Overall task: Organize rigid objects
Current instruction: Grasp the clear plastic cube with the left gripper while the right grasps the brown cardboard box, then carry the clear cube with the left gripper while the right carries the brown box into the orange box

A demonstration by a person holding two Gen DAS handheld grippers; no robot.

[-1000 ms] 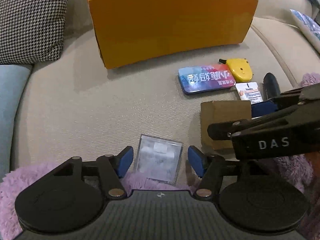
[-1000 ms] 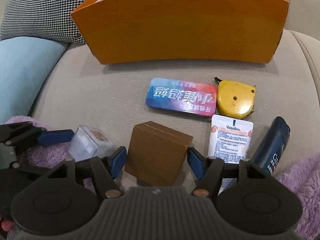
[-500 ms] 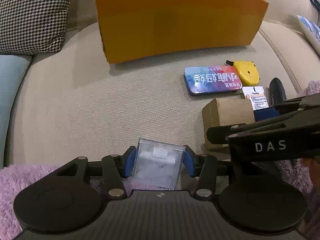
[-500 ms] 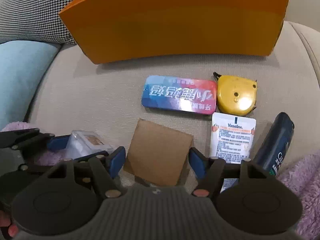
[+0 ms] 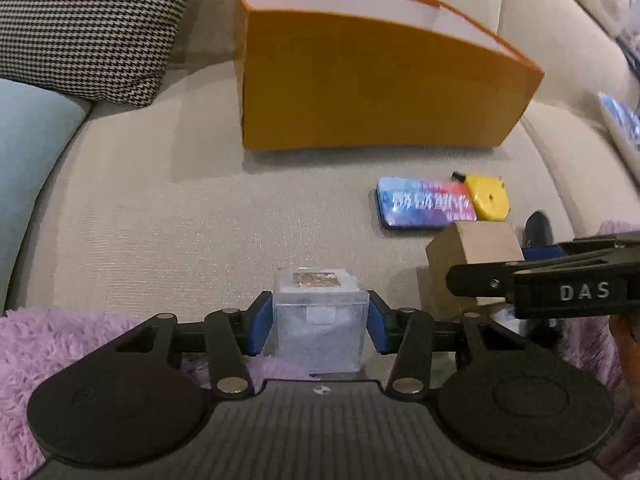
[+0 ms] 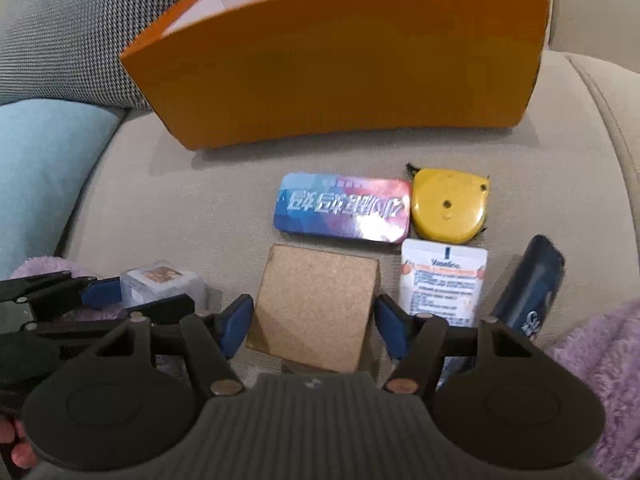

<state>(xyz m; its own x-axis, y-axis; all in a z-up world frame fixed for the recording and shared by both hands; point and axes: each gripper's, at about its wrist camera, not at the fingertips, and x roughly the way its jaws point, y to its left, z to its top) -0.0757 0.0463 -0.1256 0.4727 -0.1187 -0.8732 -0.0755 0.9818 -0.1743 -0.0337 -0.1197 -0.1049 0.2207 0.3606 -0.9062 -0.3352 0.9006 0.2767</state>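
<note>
Clear plastic cube (image 5: 320, 320) sits clamped in left gripper (image 5: 318, 322), lower centre; right gripper (image 6: 312, 326) is closing around cork block (image 6: 316, 308).

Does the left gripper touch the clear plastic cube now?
Touching. In the left wrist view the blue fingers of the left gripper press both sides of the clear plastic cube.
</note>
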